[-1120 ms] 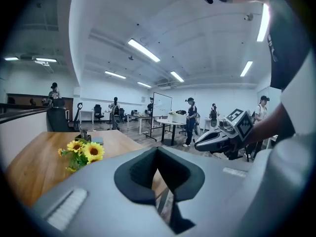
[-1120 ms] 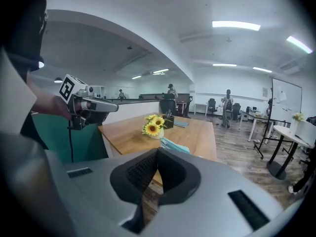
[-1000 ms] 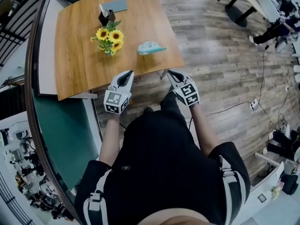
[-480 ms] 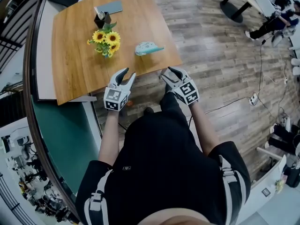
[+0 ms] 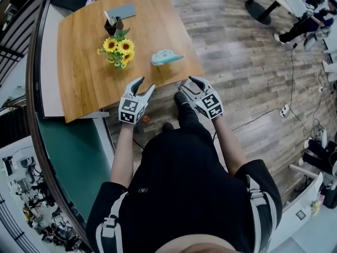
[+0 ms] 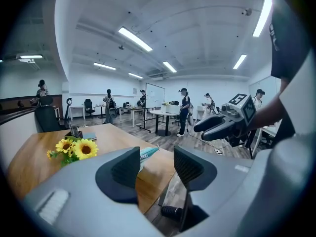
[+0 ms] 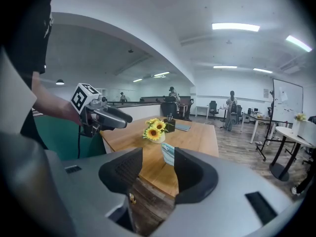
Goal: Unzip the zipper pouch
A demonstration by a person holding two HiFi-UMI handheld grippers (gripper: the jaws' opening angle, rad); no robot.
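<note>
- A pale blue zipper pouch (image 5: 166, 57) lies near the front edge of the wooden table (image 5: 84, 83), upper centre of the head view, just right of a sunflower bouquet (image 5: 117, 47).
- The left gripper (image 5: 146, 84) and right gripper (image 5: 186, 85) hover at mid-frame by the table's near edge, jaws opening, nothing between them.
- This looks like the approach step. Next, one gripper likely pins the pouch while the other finds the zipper pull.
</note>
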